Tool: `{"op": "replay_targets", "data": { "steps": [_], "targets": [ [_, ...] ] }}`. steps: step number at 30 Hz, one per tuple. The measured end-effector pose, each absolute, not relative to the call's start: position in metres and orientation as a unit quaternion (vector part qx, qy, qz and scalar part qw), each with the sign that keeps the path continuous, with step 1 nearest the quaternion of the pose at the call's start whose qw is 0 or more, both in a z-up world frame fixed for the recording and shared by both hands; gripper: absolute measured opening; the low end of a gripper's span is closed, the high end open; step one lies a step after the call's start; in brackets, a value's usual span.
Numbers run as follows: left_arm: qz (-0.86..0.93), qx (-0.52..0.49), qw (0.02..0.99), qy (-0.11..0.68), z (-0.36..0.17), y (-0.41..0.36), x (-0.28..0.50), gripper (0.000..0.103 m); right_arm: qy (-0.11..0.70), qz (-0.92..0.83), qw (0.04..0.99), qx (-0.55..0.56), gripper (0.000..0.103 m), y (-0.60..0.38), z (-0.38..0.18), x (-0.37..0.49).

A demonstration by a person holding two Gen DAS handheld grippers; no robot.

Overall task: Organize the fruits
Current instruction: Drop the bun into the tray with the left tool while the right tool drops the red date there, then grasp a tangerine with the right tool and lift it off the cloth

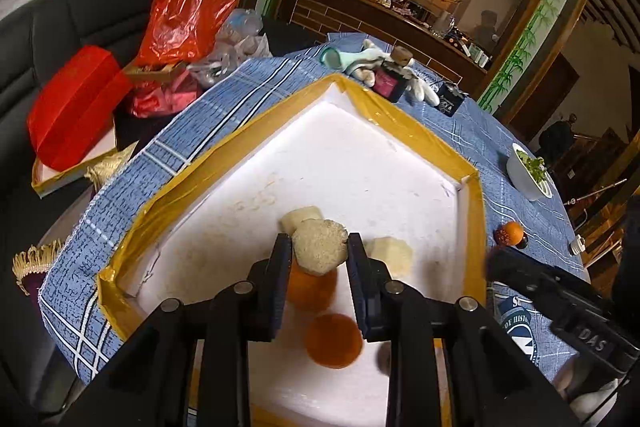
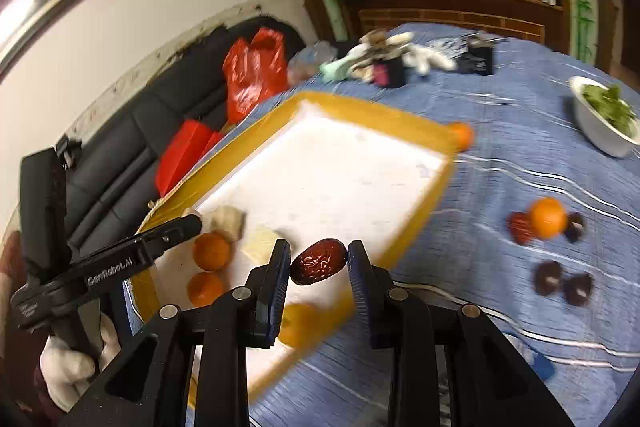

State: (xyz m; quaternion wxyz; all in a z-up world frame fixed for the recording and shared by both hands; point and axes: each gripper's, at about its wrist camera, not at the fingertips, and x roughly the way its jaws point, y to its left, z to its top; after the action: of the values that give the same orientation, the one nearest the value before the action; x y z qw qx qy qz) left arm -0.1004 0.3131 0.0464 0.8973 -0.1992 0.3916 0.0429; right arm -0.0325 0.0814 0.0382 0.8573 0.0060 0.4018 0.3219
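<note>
While the left gripper (image 1: 320,247) clamps a pale, rough-skinned lump of fruit (image 1: 319,246) between its black pads, that piece hangs above the white foam tray (image 1: 340,155), right over an orange (image 1: 310,289) lying on the tray floor. A second orange (image 1: 334,341) sits just nearer the camera, and two more pale lumps rest beside them, one behind the held piece (image 1: 301,219) and one off to its right (image 1: 390,253). Over on the other side, the right gripper (image 2: 319,261) has its jaws drawn in narrow on a wrinkled red date (image 2: 318,261), pinched end to end, hanging over the tray's near corner where the yellow-taped rim (image 2: 416,223) meets the blue checked tablecloth (image 2: 500,155). Out on the cloth to the right, still loose, lie an orange (image 2: 548,218) touching a red date (image 2: 520,227), with a few dark fruits (image 2: 548,278) near them, and one more orange (image 2: 460,135) sits against the tray's far corner. A white bowl of greens (image 2: 604,123) stands well apart toward the table edge. A white-gloved hand (image 2: 68,367) grips the left tool's handle. Beyond the table, a red plastic bag (image 1: 180,19) slumps on a dark sofa (image 1: 60,27).
</note>
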Motion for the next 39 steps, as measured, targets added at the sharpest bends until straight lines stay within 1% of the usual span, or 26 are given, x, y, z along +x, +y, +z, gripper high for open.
{"op": "replay_targets", "data": {
  "steps": [1,3,5,7,8,10,15,19,24,27,33,35,36,39],
  "targets": [
    [0.043,-0.202,0.896,0.393,0.045,0.316,-0.1,0.027,0.405,0.323,0.855,0.003,0.033,0.088,0.036,-0.031],
    [0.04,-0.211,0.893,0.395,0.041,0.319,-0.099,0.033,0.411,0.324,0.852,0.0,0.034,0.101,0.032,-0.025],
    [0.04,-0.217,0.893,0.393,0.041,0.324,-0.102,0.052,0.416,0.326,0.849,0.001,0.034,0.108,0.028,-0.023],
    [0.044,-0.22,0.896,0.384,0.044,0.328,-0.106,0.059,0.424,0.326,0.845,0.006,0.045,0.111,0.026,-0.019],
    [0.044,-0.221,0.897,0.38,0.046,0.328,-0.107,0.063,0.424,0.326,0.845,0.008,0.046,0.109,0.027,-0.017],
    [0.044,-0.224,0.9,0.371,0.05,0.331,-0.109,0.066,0.419,0.323,0.849,0.015,0.046,0.1,0.032,-0.013],
    [0.037,-0.225,0.909,0.349,0.059,0.328,-0.114,0.067,0.391,0.276,0.877,0.038,0.046,0.056,0.061,0.013],
    [0.025,-0.218,0.916,0.336,0.065,0.322,-0.112,0.067,0.404,0.22,0.886,0.061,0.046,0.017,0.069,0.062],
    [0.009,-0.212,0.915,0.344,0.062,0.314,-0.1,0.067,0.459,0.184,0.864,0.091,0.044,0.009,0.049,0.131],
    [0.005,-0.209,0.913,0.351,0.057,0.312,-0.095,0.067,0.491,0.169,0.85,0.084,0.043,0.021,0.033,0.162],
    [0.002,-0.207,0.909,0.361,0.05,0.309,-0.089,0.067,0.546,0.169,0.816,0.087,0.043,0.04,-0.001,0.194],
    [0.002,-0.208,0.909,0.362,0.05,0.309,-0.089,0.067,0.539,0.167,0.821,0.084,0.042,0.043,-0.002,0.191],
    [0.001,-0.209,0.909,0.361,0.051,0.309,-0.088,0.067,0.537,0.173,0.821,0.087,0.034,0.043,-0.001,0.19],
    [-0.001,-0.209,0.91,0.357,0.055,0.306,-0.09,0.067,0.509,0.169,0.838,0.094,0.034,0.032,0.01,0.18]
  ]
}}
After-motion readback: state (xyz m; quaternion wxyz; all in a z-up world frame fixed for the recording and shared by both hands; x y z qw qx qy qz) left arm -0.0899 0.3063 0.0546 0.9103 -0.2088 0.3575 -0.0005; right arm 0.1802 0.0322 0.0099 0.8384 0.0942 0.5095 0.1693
